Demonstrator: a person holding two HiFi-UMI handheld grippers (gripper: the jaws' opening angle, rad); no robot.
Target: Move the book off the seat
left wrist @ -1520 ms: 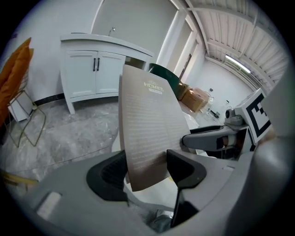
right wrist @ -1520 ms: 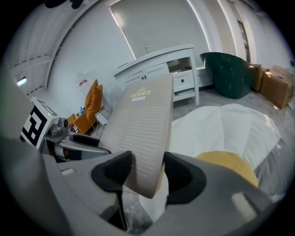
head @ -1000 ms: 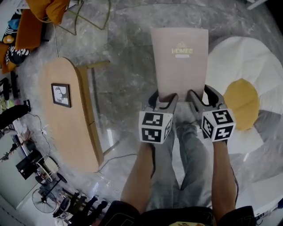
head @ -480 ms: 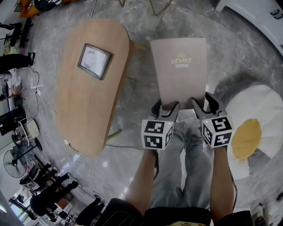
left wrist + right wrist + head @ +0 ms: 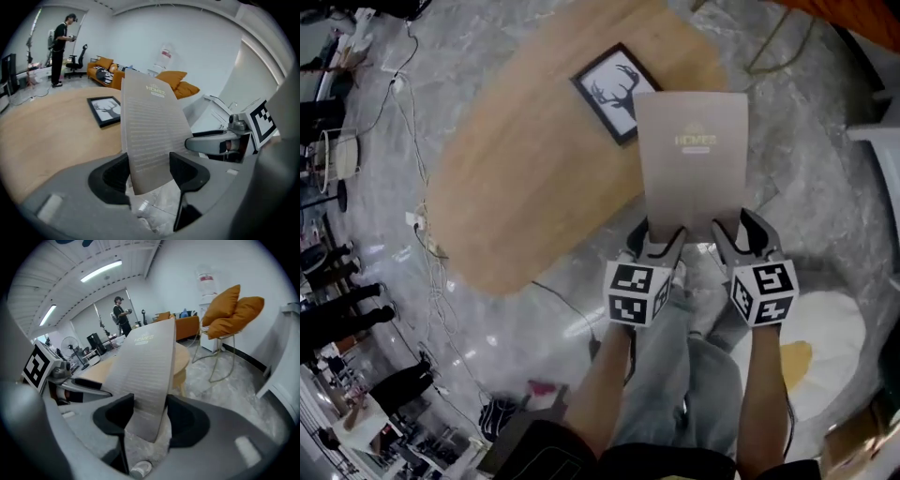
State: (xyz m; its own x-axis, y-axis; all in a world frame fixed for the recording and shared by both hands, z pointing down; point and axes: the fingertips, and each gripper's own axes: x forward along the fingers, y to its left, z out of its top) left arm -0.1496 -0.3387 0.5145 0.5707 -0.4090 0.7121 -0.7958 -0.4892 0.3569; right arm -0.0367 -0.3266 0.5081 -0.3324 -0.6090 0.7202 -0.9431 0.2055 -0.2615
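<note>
I hold a thin beige book [image 5: 692, 164] level in the air by its near edge, one gripper at each corner. My left gripper [image 5: 654, 236] is shut on the near left corner and my right gripper [image 5: 739, 234] on the near right corner. In the left gripper view the book [image 5: 150, 126] runs out from between the dark jaws of the left gripper [image 5: 147, 176]. The right gripper view shows the book [image 5: 145, 366] clamped the same way in the right gripper [image 5: 146, 420]. The book's far half hangs over the wooden table [image 5: 516, 187]. The white seat with a yellow cushion [image 5: 825, 347] lies at the lower right.
A black-framed deer picture [image 5: 612, 89] lies on the table next to the book's far left corner. Cables [image 5: 422, 234] trail over the marble floor left of the table. A wire chair with orange cushions [image 5: 232, 310] stands to the right. A person [image 5: 61, 47] stands far off.
The book, held in both grippers, has swung from above the floor beside the seat to over the table's edge. The seat has slid to the lower right of the view.
</note>
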